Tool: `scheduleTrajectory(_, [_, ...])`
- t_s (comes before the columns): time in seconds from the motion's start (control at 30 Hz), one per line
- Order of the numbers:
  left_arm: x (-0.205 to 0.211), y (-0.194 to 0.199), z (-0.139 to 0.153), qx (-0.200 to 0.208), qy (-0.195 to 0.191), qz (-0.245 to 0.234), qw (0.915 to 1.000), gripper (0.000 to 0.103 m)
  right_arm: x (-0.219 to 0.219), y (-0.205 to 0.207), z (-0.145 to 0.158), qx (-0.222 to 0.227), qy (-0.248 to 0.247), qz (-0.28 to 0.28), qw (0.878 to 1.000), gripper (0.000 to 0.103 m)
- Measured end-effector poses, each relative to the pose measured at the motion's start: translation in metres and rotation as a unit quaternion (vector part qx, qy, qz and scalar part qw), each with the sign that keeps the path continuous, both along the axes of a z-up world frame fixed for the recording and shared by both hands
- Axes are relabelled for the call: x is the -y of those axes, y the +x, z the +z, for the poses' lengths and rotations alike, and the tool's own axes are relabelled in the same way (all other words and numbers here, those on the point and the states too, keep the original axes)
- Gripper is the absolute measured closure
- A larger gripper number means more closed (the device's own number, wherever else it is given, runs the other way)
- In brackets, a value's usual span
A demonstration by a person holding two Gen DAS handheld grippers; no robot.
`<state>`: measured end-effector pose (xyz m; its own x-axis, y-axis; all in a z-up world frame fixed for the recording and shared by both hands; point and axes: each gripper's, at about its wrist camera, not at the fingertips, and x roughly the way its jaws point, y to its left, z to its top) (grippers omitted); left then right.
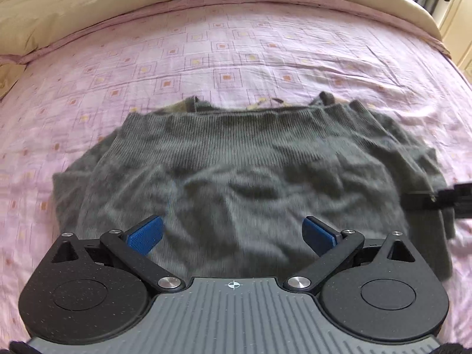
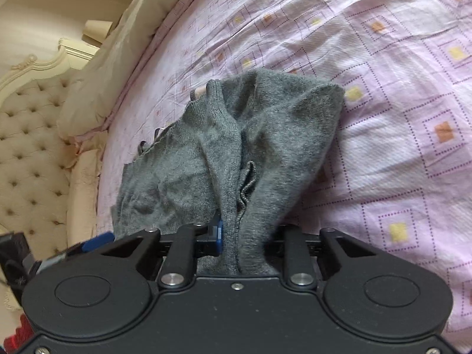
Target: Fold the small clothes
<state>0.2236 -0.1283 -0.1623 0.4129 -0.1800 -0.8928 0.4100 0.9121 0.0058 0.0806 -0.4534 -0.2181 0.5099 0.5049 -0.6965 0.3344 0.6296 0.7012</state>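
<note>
- My right gripper [image 2: 233,236] is clamping a bunched fold of the grey ribbed-knit woollen sweater [image 1: 236,171], its blue pads pressed together on the cloth and a ridge of knit rising straight out of the jaws.
- My left gripper [image 1: 233,236] is hovering over the sweater's near hem with its blue-padded fingers [image 1: 146,234] spread wide and nothing between them.
- The sweater is lying across the middle of the pink bedsheet with square prints [image 1: 236,44], well short of the cream quilt [image 1: 88,6] bunched along the bed's far edge, its ribbed band facing that edge.
- A cream tufted headboard [image 2: 29,147] is showing off the bed's side in the right wrist view.
- I judge the step to be carrying the gripped side over the body of the sweater.
- To do it well, I am aiming to keep the pinch firm, lift just clear of the sheet, and travel level so the knit does not drag or twist.
- The free left fingers are best placed pinning the near hem, since loose knit stretches and slides easily.
</note>
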Motion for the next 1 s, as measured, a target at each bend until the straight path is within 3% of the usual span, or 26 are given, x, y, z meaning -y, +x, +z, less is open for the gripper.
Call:
scheduleTrajectory(0.37, [-0.062,-0.035,0.001,-0.031,-0.033,0.028,0.9986,0.001,-0.049,0.018,0.067,-0.003,-0.103,0.018,0.995,0.074])
scheduleTrajectory(0.67, [-0.136,-0.036,0.008,-0.044,-0.073,0.015,0.9963,0.001,-0.147,0.065,0.125,0.019,-0.145,0.056,0.988,0.075])
scheduleTrajectory(0.83, [-0.179,-0.030,0.005,-0.047,-0.086,0.031,0.9947,0.001,-0.217,0.100,0.126,0.023,-0.151,0.098,0.983,0.076])
scheduleTrajectory(1.0, [-0.213,-0.027,-0.001,-0.056,-0.093,0.056,0.9925,0.001,-0.283,0.129,0.097,-0.005,-0.167,0.150,0.975,0.076])
